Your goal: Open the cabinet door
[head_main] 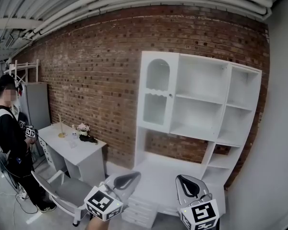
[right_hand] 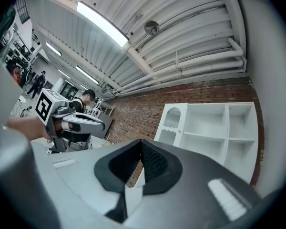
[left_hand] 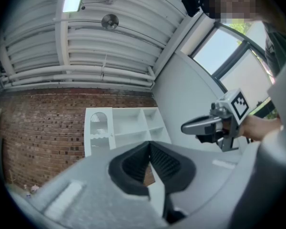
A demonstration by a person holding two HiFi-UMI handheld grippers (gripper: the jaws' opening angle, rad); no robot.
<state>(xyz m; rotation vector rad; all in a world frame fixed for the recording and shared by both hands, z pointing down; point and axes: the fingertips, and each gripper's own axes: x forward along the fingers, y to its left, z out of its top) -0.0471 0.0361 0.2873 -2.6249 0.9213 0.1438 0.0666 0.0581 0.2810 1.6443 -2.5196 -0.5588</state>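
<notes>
Both grippers are held low at the bottom edge of the head view, side by side with a gap between them. Each is aimed forward and tilted slightly upward toward the white shelf unit. The left gripper is slanted up and to the right, and its marker cube is turned toward the camera. The right gripper is held more nearly straight ahead, and its own cube is cut off by the lower edge of the picture.

In the left gripper view, the left gripper's ribbed black pads are pressed together at the tips, and nothing is caught between them. The right gripper is seen off to the side there, level and held in a hand. In the right gripper view, the right gripper's jaws are likewise clenched tip to tip with nothing between them. The left gripper is seen at the left of that view.

The cabinet door is the narrow panel with an arched window in the upper left of the shelf unit, which stands against the brick wall. The door is closed flush with its frame and lies well apart from both grippers; neither gripper touches it. The same door is seen beyond the closed jaws in the left gripper view and in the right gripper view.

At the far left, a person stands beside a white desk.
</notes>
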